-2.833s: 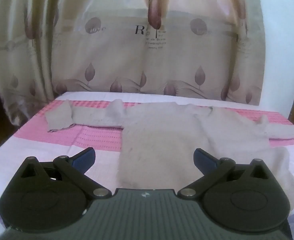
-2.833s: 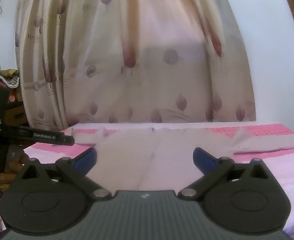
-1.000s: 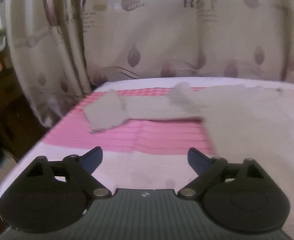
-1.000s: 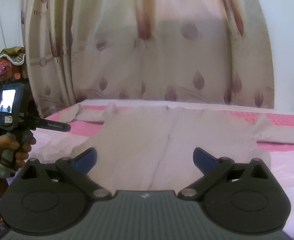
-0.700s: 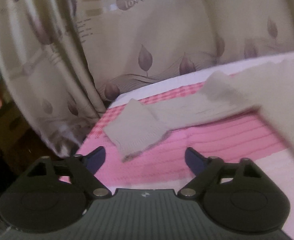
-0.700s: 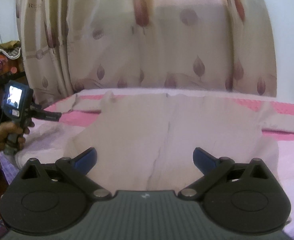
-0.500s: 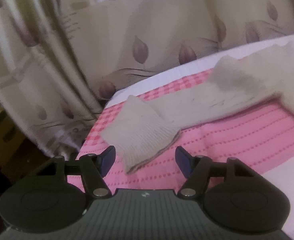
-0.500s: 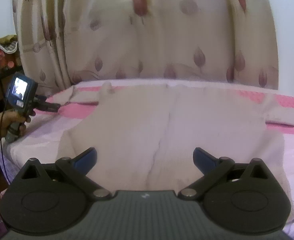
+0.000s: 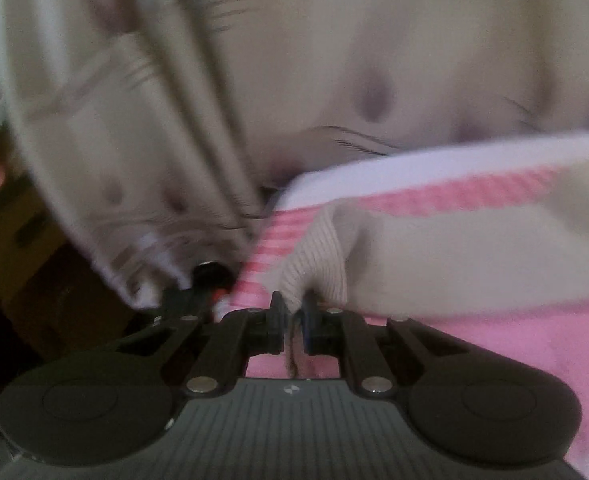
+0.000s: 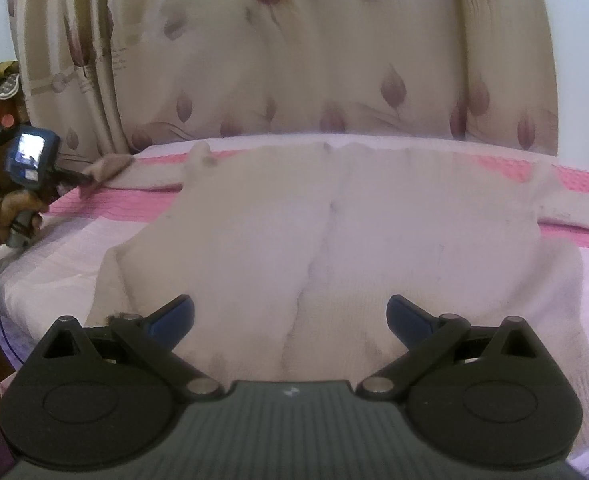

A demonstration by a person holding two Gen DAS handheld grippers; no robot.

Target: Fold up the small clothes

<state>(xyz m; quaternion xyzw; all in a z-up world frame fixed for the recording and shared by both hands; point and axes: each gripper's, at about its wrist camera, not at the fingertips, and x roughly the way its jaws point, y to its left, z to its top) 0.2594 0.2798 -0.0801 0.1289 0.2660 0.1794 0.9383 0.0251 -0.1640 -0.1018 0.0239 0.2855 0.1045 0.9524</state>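
Beige and knitted, a small long-sleeved sweater [image 10: 334, 248] lies spread flat on the bed, front up, its body in the middle and a sleeve stretched out to each side along a pink waffle-weave blanket [image 10: 106, 204] that covers the far part of the bed. Nearer the foot, a pale lilac sheet [image 10: 54, 256] shows under the sweater's hem.

At the end of the left sleeve, the ribbed cuff [image 9: 314, 264] is bunched up and lifted off the pink blanket. The left hand-held gripper [image 9: 293, 322] has just been closing its jaws, and they now stand narrow with a fold of that cuff pinched between the blue pads. From the right wrist view the same hand-held gripper appears at the far left edge of the bed, a small lit screen on its back, gripped by a person's hand [image 10: 18, 212], with the cuff caught at its tip.

The right hand-held gripper [image 10: 290, 316] hangs above the lower middle of the sweater's body with its jaws spread wide; nothing is between the blue fingers [image 10: 174, 316], and they do not touch the knit.

Behind the bed hangs a cream curtain with mauve leaf prints [image 10: 294, 72], reaching down to the mattress edge. The left wrist view is blurred.
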